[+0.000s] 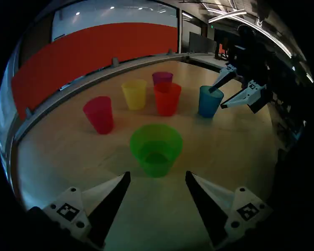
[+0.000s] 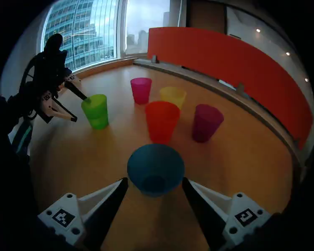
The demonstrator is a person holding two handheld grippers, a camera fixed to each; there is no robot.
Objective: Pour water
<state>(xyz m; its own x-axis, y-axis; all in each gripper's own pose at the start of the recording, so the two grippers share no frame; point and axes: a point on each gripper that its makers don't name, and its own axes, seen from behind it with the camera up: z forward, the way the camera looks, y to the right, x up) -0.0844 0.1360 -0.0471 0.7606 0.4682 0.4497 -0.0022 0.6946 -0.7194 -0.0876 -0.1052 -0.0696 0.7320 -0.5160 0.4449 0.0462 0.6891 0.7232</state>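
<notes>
The wooden table (image 1: 240,146) spreads under everything, with a long orange panel (image 1: 94,50) standing along its far edge. In the right gripper view, a big window (image 2: 86,29) beyond the table shows glass towers.

My left gripper (image 1: 157,173) is low over the table with its two fingers spread wide. The green cup (image 1: 156,148) stands upright just ahead of the tips, in line with the gap between them, and neither finger presses on it. My right gripper (image 2: 155,180) is spread the same way, and the blue cup (image 2: 155,167) stands upright in its gap, its rim close to both fingertips. From the left gripper view, one of those fingers crosses the blue cup's rim and the other lies beside the cup. I cannot tell whether either touches it.

Four more cups stand upright in a loose cluster toward the panel. The red cup (image 1: 167,98) is in the middle, with the yellow cup (image 1: 135,94) beside it. The pink cup (image 1: 99,113) stands a little apart on the green cup's side, and the purple cup (image 1: 162,77) is behind the red one. All the cups are translucent, and I cannot tell whether any of them holds water.
</notes>
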